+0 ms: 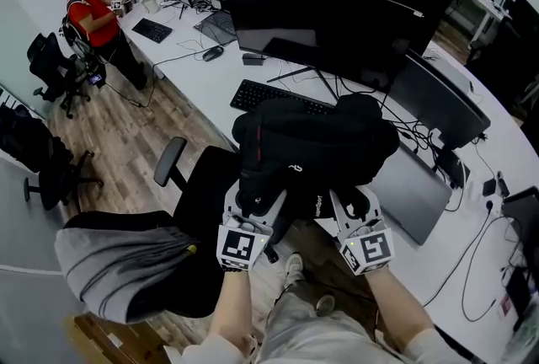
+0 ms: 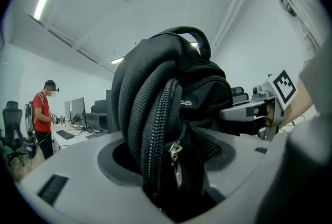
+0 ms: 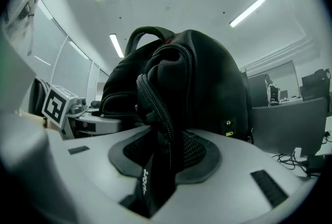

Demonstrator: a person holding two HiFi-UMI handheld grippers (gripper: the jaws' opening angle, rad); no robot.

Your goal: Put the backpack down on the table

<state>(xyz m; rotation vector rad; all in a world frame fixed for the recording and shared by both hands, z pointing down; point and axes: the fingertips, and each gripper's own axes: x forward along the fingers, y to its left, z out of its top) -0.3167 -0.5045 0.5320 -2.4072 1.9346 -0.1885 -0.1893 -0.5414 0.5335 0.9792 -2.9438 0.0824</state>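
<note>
White table (image 1: pixel 198 88) holds black monitors (image 1: pixel 320 25); wooden floor (image 1: pixel 126 143).

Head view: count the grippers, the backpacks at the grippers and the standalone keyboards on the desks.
Grippers: 2 (left gripper, right gripper)
Backpack: 1
Keyboards: 2 (near keyboard, far keyboard)
Total: 5

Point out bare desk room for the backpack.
Bare desk between keyboard and mouse, left of the backpack. The desk's near right end has room too, but cables cross it. Crowded around the monitors and the far end's laptops.
</note>
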